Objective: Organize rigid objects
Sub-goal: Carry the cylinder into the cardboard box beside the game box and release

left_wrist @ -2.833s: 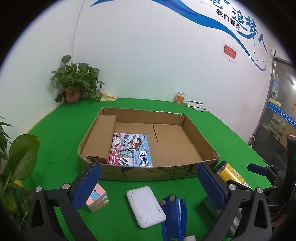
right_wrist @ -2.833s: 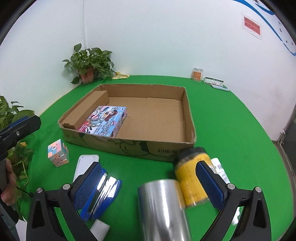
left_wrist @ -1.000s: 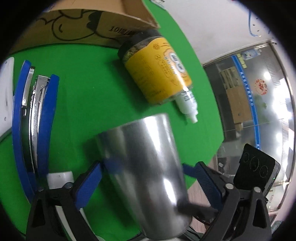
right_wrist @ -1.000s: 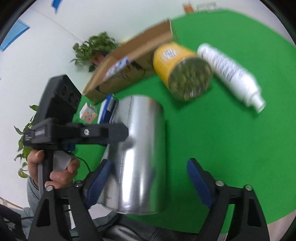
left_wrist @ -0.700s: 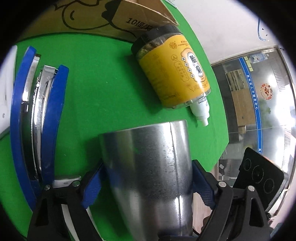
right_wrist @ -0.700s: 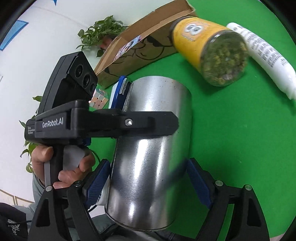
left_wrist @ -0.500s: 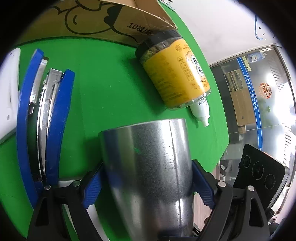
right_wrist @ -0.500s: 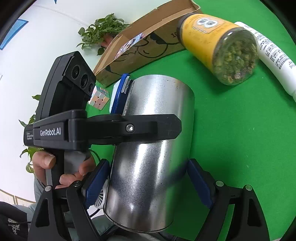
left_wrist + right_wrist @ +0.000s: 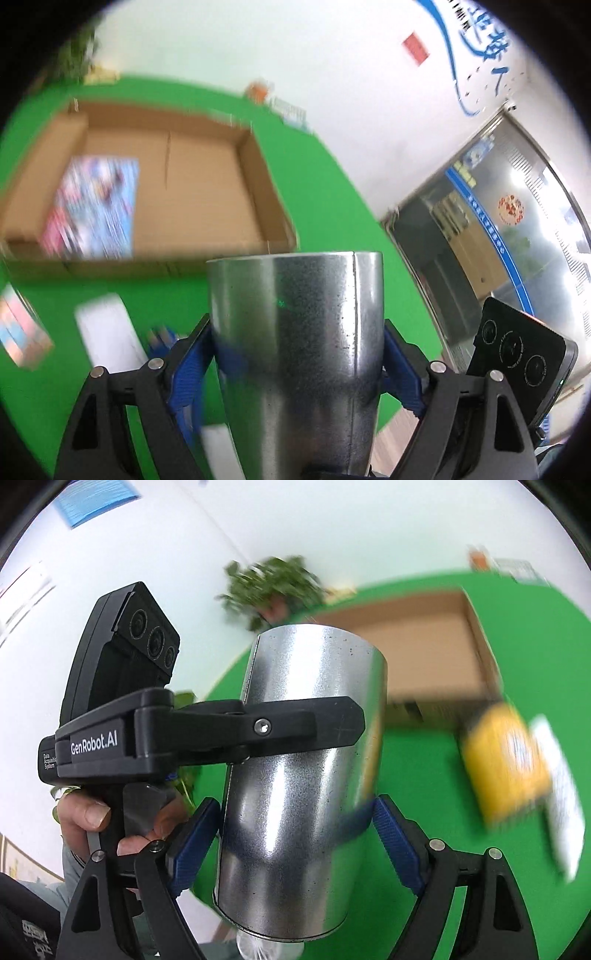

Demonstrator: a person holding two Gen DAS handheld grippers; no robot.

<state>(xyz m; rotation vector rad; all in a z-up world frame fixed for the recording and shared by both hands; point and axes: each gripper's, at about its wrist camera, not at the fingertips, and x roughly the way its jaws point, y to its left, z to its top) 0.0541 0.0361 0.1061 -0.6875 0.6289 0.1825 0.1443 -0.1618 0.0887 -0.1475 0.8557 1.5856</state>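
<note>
A shiny silver metal cylinder (image 9: pixel 295 339) is held off the table by both grippers. My left gripper (image 9: pixel 295 354) is shut on it, blue pads pressed on both sides. My right gripper (image 9: pixel 291 834) is shut on the same cylinder (image 9: pixel 295 775) from another side. The left gripper's black body (image 9: pixel 207 716) crosses the cylinder in the right wrist view. The open cardboard box (image 9: pixel 255 162) lies ahead on the green table with a colourful picture box (image 9: pixel 92 210) inside, at its left.
On the green table lie a yellow-labelled jar (image 9: pixel 506 760), a white bottle (image 9: pixel 561 797), a white flat case (image 9: pixel 107 332), a pastel cube (image 9: pixel 18 332) and a blue stapler (image 9: pixel 162 339). A potted plant (image 9: pixel 273 587) stands at the back. Both views are motion-blurred.
Both grippers closed on the silver cylinder and lifted it off the table. The views swung up from the table surface toward the cardboard box and wall.
</note>
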